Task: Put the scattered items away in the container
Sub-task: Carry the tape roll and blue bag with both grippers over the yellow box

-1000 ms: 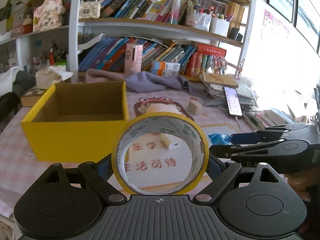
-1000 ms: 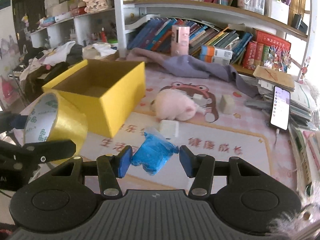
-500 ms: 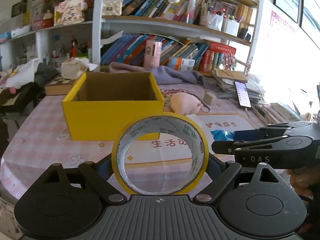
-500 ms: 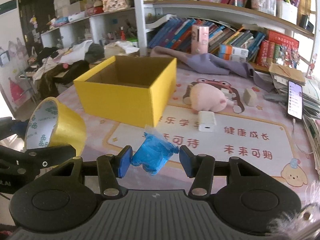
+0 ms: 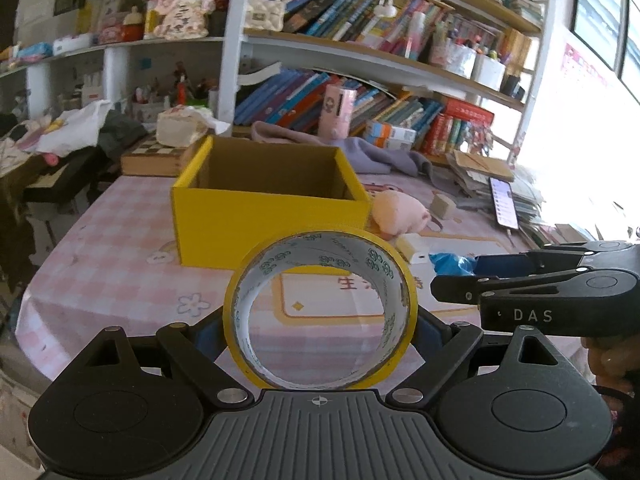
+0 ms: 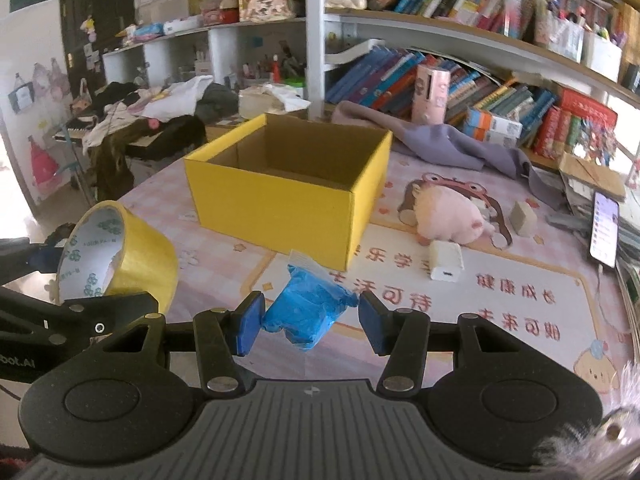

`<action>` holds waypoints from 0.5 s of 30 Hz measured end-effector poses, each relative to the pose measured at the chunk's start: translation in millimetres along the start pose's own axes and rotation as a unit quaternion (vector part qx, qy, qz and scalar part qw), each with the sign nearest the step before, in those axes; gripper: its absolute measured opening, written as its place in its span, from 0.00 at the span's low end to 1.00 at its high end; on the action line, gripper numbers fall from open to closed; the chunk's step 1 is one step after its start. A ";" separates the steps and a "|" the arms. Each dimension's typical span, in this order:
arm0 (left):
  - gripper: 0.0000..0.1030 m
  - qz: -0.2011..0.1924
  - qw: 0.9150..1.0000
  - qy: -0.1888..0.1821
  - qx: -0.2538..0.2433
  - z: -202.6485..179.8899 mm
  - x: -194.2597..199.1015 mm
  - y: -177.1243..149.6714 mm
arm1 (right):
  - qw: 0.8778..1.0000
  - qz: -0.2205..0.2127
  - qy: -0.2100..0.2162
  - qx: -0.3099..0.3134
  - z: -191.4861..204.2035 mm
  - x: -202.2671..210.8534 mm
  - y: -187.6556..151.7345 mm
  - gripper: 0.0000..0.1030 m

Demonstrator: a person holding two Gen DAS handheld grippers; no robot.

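Left gripper (image 5: 320, 320): clamps tape roll (image 5: 320, 312)
Right gripper (image 6: 310, 320): clamps blue packet (image 6: 310, 310)
Box (image 6: 288, 208): appears empty
Remaining: plush (image 6: 448, 216), charger (image 6: 446, 260), block (image 6: 523, 218)

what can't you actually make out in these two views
- Floor of the yellow box, left wrist view: its near wall hides it; only part shows in the right wrist view.
- Contents of the blue packet in the right gripper: crumpled wrapper, no readable label.
- Phone screen text: too small.
- Pink plush toy, left wrist view: partly behind the box.
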State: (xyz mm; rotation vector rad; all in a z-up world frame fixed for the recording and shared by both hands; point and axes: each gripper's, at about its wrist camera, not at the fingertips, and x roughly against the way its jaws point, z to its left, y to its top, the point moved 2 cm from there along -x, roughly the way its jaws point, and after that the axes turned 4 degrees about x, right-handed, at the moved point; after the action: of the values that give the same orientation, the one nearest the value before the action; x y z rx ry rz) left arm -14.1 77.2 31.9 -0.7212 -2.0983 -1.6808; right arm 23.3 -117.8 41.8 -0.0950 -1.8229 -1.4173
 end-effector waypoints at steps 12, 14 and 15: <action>0.89 -0.008 0.998 0.024 0.056 29.3 -6.3 0.1 | 0.996 0.012 0.038 0.086 34.1 -24.3 21.5 0.48; 0.89 -0.012 0.998 0.030 0.053 30.9 -10.2 5.6 | 0.995 0.007 0.041 0.087 32.2 -30.2 25.3 0.48; 0.89 -0.014 0.998 0.032 0.051 31.3 -12.5 8.2 | 0.995 0.004 0.042 0.087 30.5 -33.7 28.0 0.48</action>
State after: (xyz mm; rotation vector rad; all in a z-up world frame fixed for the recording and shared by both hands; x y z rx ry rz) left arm 2.0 106.9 24.1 -0.6004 -2.1410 -1.5778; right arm 43.7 -68.5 41.2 0.0462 -1.8652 -1.2323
